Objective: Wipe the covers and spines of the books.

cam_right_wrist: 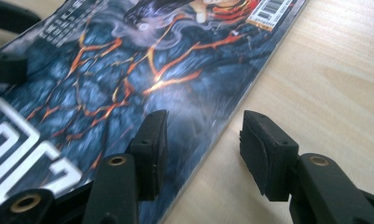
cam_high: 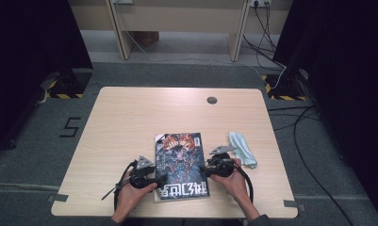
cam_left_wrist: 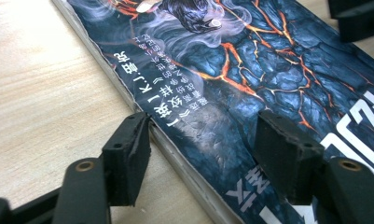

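Note:
A book with a dark blue and orange cover lies flat near the table's front edge. My left gripper is at the book's left edge, open, one jaw on the wood by the page edge and the other over the cover. My right gripper is at the book's right edge, open, straddling that edge with one jaw over the cover and one over bare wood. In each gripper view the other gripper's black jaw shows at the far side of the book.
A folded pale blue cloth lies just right of the right gripper. A small round grey disc sits in the wooden table near its far edge. Cables run on the floor beyond the table's right side.

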`<action>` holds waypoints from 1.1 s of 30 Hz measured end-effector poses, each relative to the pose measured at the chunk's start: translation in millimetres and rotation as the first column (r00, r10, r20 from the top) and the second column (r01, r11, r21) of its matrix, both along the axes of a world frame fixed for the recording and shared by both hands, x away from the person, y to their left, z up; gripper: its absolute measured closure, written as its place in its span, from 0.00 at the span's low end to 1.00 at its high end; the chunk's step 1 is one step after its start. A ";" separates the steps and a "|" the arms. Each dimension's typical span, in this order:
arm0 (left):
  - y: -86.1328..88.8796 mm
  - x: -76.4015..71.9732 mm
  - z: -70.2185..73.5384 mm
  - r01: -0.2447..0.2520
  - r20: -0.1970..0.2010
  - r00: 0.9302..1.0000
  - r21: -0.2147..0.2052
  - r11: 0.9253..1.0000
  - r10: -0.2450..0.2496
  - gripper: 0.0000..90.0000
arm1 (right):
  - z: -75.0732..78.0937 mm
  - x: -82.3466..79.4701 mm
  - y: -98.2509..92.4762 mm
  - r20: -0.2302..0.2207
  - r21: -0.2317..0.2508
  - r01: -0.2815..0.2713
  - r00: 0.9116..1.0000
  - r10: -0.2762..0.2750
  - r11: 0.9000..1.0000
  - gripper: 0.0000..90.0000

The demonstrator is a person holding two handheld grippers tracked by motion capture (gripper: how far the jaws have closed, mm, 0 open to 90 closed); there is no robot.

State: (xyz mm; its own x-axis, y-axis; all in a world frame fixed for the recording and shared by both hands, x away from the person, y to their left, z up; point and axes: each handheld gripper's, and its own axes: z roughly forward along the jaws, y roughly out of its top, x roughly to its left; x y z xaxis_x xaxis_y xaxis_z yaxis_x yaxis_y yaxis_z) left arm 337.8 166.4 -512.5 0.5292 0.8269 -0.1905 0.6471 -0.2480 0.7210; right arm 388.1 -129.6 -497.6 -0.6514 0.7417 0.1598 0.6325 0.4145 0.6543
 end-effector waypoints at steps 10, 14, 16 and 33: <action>-4.1 -5.8 0.6 0.040 -0.008 0.999 -0.009 0.999 -0.040 0.48 | -5.7 17.9 4.2 -0.039 0.053 0.068 0.997 -0.066 0.996 0.52; -5.0 -7.7 0.3 0.069 -0.015 0.997 -0.027 0.997 -0.069 0.51 | -5.6 18.2 2.4 -0.051 0.066 0.091 0.995 -0.088 0.994 0.50; -5.6 -7.8 0.6 0.077 -0.019 0.997 -0.029 0.997 -0.077 0.52 | -5.9 18.8 0.3 -0.070 0.095 0.116 0.991 -0.110 0.989 0.50; -4.6 -7.0 1.3 0.078 -0.025 0.997 -0.022 0.997 -0.079 0.54 | 11.0 15.6 -9.4 -0.052 0.262 0.158 0.987 -0.150 0.952 0.63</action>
State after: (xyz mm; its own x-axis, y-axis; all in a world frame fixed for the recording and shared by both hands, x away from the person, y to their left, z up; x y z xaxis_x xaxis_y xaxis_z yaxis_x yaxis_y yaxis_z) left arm 330.8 161.7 -511.2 0.5867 0.7787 -0.2221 0.6450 -0.2835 0.7096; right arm 403.7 -139.1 -486.6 -0.5240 0.7610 0.3826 0.6970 0.1249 0.7061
